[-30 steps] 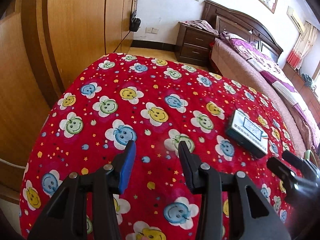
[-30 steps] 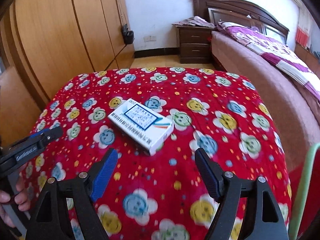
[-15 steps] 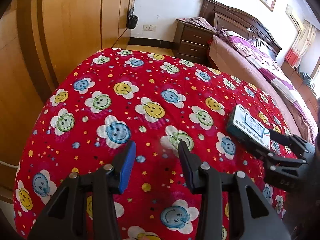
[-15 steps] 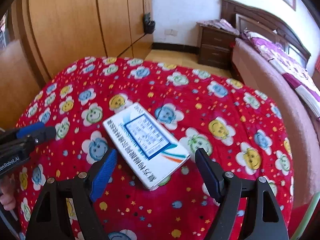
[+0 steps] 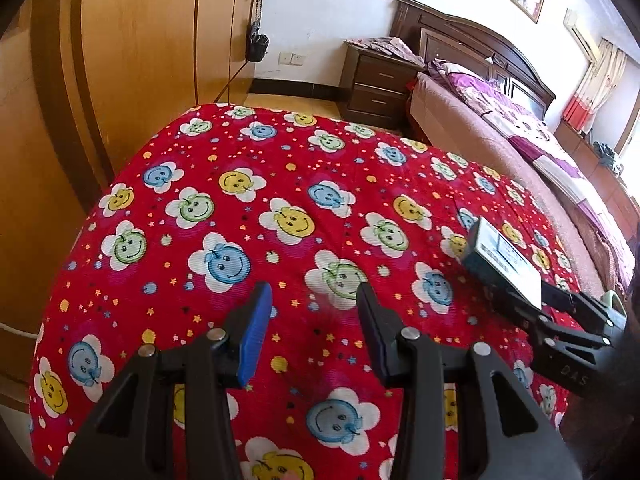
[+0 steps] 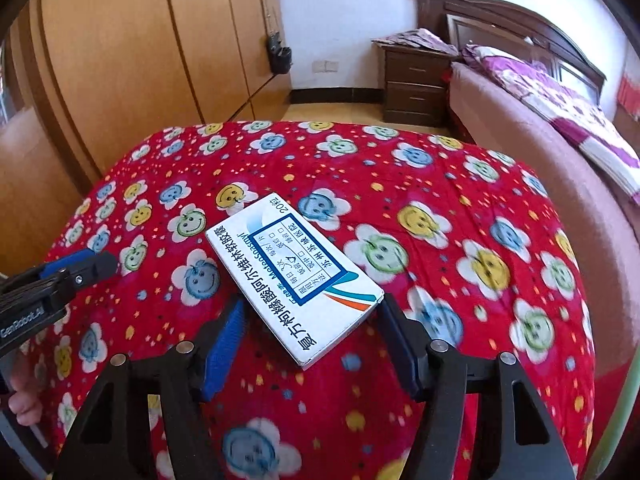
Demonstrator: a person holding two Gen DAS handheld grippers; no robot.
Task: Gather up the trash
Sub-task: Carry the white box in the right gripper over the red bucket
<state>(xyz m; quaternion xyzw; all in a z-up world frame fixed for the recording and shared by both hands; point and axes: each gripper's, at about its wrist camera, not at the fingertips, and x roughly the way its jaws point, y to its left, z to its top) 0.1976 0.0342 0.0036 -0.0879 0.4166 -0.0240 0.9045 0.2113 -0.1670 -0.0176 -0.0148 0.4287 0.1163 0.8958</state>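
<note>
A white medicine box (image 6: 294,276) with blue print lies flat on the red smiley-flower cloth (image 6: 460,184). My right gripper (image 6: 312,332) is open, and its fingers straddle the near end of the box. The left finger stands a little off the box; the right finger is at its corner. In the left wrist view the box (image 5: 502,262) lies at the right with the right gripper (image 5: 524,304) around it. My left gripper (image 5: 314,316) is open and empty above the cloth, to the left of the box. It also shows in the right wrist view (image 6: 76,268).
The cloth covers a table whose edges drop away on all sides. A wooden wardrobe (image 5: 140,52) stands to the left, a dark nightstand (image 6: 416,84) at the back and a bed (image 6: 560,112) to the right. A green rim (image 6: 624,408) shows at the lower right.
My right gripper has moved forward to the box, and its open fingers have come around the box's near end. My left gripper has hardly moved.
</note>
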